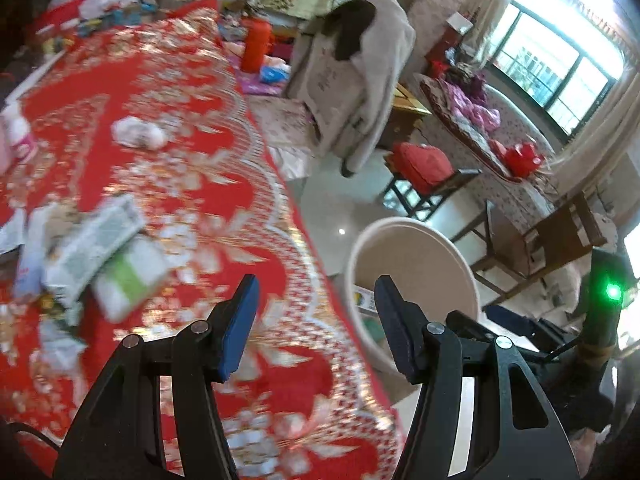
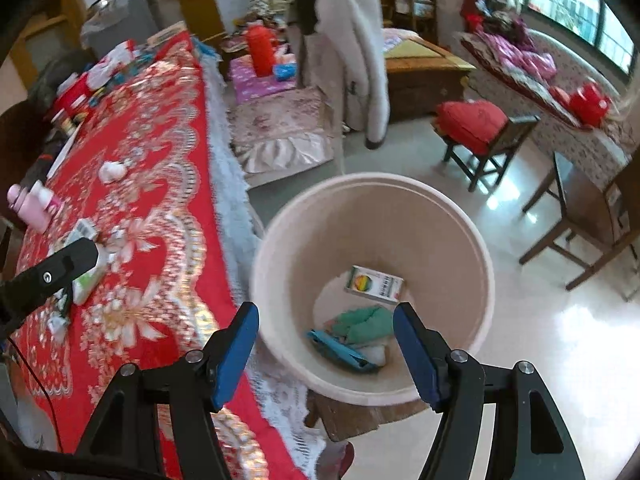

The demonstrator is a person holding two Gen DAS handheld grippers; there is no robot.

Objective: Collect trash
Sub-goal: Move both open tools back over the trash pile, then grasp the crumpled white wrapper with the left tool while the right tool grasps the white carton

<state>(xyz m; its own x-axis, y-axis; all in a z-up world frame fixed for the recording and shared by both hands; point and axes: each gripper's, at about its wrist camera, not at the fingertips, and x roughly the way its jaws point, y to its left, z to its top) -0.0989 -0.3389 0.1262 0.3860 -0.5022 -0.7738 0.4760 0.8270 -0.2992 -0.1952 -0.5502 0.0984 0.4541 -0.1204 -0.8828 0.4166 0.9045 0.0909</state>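
Note:
A beige trash bin (image 2: 452, 216) stands beside the red patterned tablecloth (image 2: 160, 128). Inside lie a small colourful box (image 2: 374, 284), a green crumpled piece (image 2: 362, 324) and a blue wrapper (image 2: 340, 350). My right gripper (image 2: 326, 344) is open and empty above the bin. My left gripper (image 1: 316, 316) is open and empty over the table edge, with the bin (image 1: 420, 264) to its right. On the cloth (image 1: 160, 112) lie a crumpled white tissue (image 1: 138, 132), a white-green packet (image 1: 130, 276) and other blurred papers (image 1: 96, 240). The tissue (image 2: 112, 171) also shows in the right view.
A pink bottle (image 2: 30, 210) stands at the table's left side. Clutter (image 1: 100, 0) fills the far table end. A white coat (image 2: 356, 48) hangs over a chair. A red-cushioned stool (image 2: 480, 128), wooden chairs (image 2: 580, 220) and a sofa (image 2: 560, 80) stand on the shiny floor.

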